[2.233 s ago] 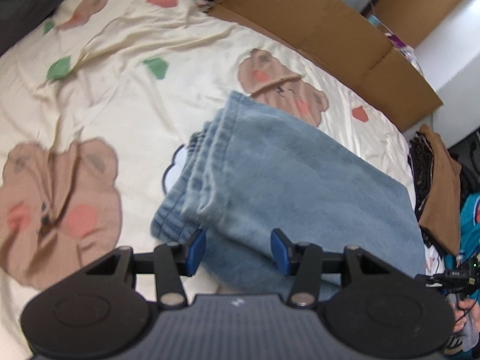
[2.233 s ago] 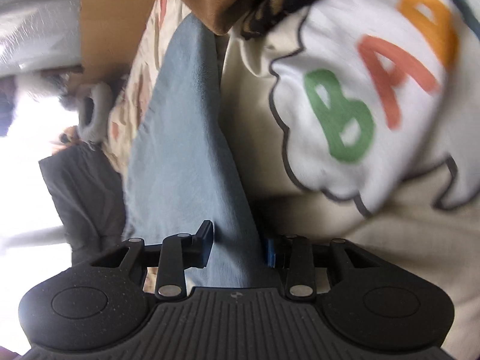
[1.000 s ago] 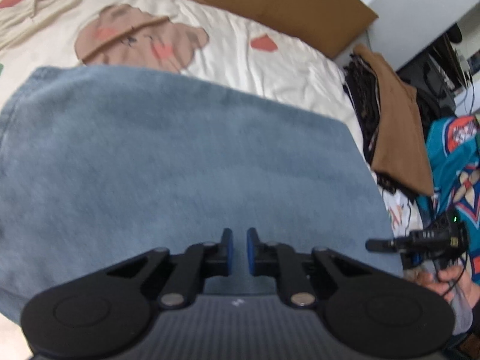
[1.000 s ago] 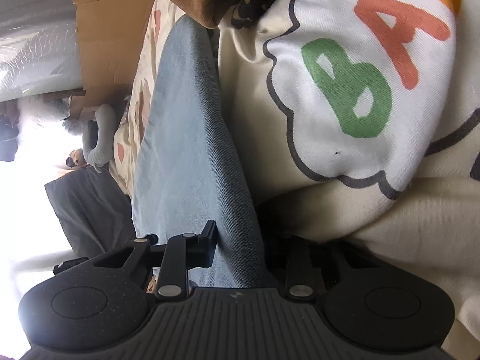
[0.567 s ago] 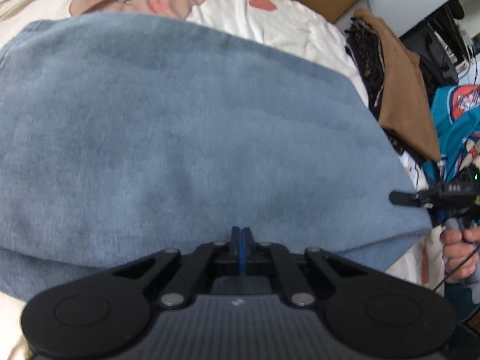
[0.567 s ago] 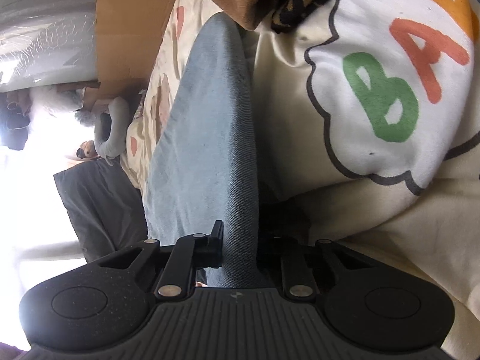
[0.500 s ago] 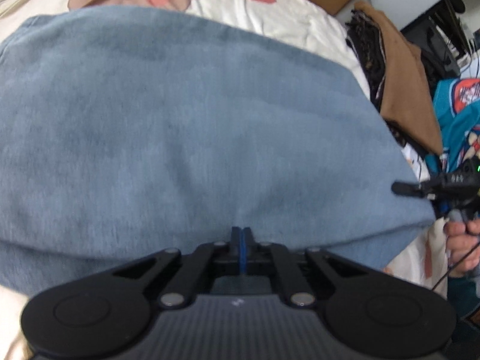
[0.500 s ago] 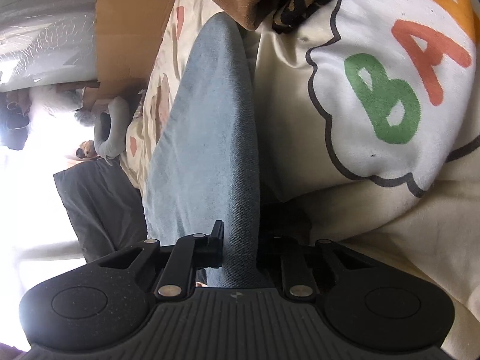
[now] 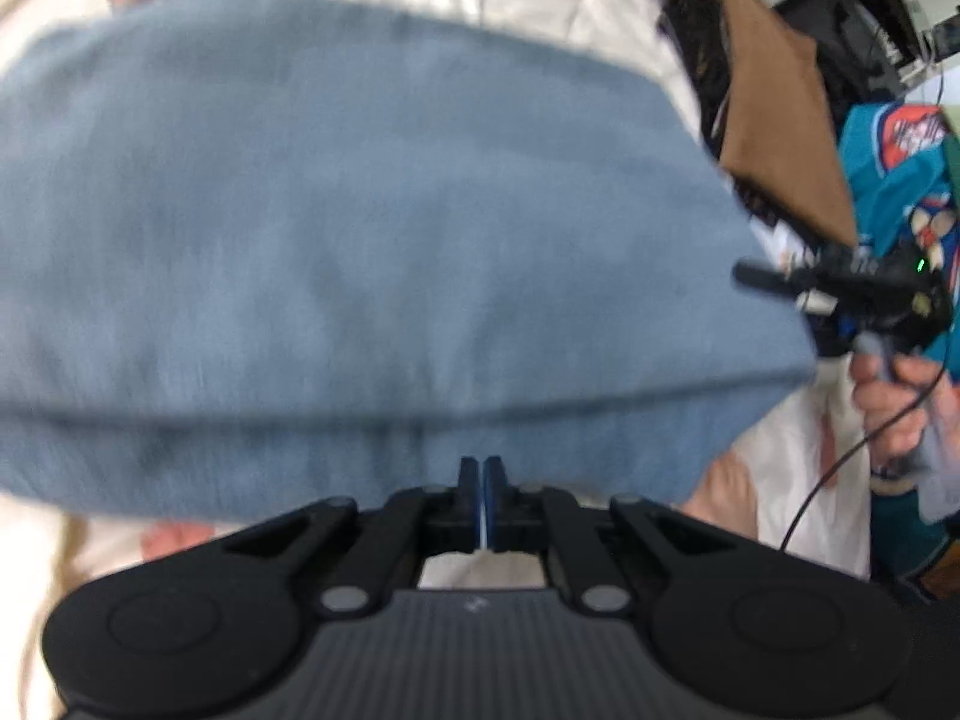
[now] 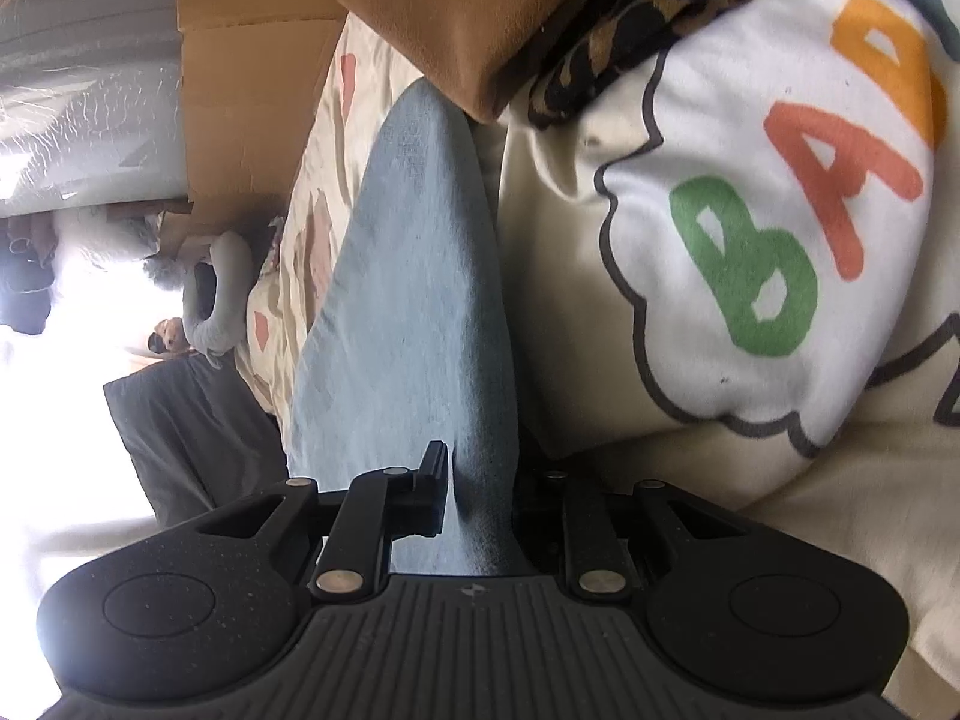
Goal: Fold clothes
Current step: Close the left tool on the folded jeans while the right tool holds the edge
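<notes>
Since a second ago my left fingers (image 9: 481,483) have snapped fully together, empty, above the folded blue garment (image 9: 372,228) on the bed (image 10: 780,510). My right fingers (image 10: 480,480) hold the garment's edge, easing apart slightly; I should keep the layers aligned while pressing flat. Brown clothes (image 9: 774,114) lie beside it.

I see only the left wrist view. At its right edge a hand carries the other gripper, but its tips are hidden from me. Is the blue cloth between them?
Observer: Yes. In the right wrist view the folded blue cloth runs between the jaws of the right gripper, which are opening.
Operator: What lies beside the cloth there?
Observer: On its right in that view, cream bedding printed with a white cloud and coloured letters.
</notes>
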Demonstrator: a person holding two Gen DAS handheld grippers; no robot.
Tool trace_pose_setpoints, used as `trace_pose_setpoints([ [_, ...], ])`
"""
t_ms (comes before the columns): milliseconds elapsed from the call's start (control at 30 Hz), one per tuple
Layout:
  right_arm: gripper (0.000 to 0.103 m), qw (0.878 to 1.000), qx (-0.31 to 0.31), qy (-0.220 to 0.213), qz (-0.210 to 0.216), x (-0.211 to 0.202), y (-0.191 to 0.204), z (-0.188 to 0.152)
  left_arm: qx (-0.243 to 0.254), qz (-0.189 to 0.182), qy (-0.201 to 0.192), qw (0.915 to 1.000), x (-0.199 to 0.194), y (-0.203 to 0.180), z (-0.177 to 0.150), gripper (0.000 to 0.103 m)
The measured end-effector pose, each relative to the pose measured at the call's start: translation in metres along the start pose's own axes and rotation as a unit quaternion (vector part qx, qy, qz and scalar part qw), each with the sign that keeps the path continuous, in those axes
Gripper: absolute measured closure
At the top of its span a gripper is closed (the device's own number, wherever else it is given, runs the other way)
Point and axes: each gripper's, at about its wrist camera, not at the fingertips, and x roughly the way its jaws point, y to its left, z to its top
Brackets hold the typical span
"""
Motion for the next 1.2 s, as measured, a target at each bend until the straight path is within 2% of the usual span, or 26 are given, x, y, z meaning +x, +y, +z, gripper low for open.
trace_pose_setpoints([
  [67, 0.083, 1.000, 0.001, -0.005, 0.000, 0.001, 0.000, 0.002, 0.001, 0.007, -0.024, 0.9997, -0.006, -0.001, 0.014, 0.100],
  [200, 0.083, 1.000, 0.000, -0.012, 0.002, 0.002, 0.001, 0.005, 0.006, 0.030, -0.043, 0.9986, -0.001, 0.008, 0.038, 0.100],
  [333, 0.082, 1.000, -0.002, -0.016, 0.001, 0.003, 0.003, 0.008, 0.001, 0.048, -0.044, 0.9979, 0.015, 0.011, 0.053, 0.100],
  [500, 0.082, 1.000, 0.006, -0.021, 0.003, 0.004, 0.003, 0.009, -0.003, 0.046, -0.040, 0.9981, 0.028, 0.011, 0.066, 0.098],
  [900, 0.081, 0.999, 0.014, -0.034, 0.004, 0.005, 0.001, 0.010, -0.031, 0.065, -0.074, 0.9946, 0.041, 0.026, 0.107, 0.098],
  [1200, 0.081, 0.999, 0.015, -0.036, 0.002, 0.005, -0.002, 0.010, -0.045, 0.089, -0.115, 0.9884, 0.047, 0.026, 0.149, 0.098],
])
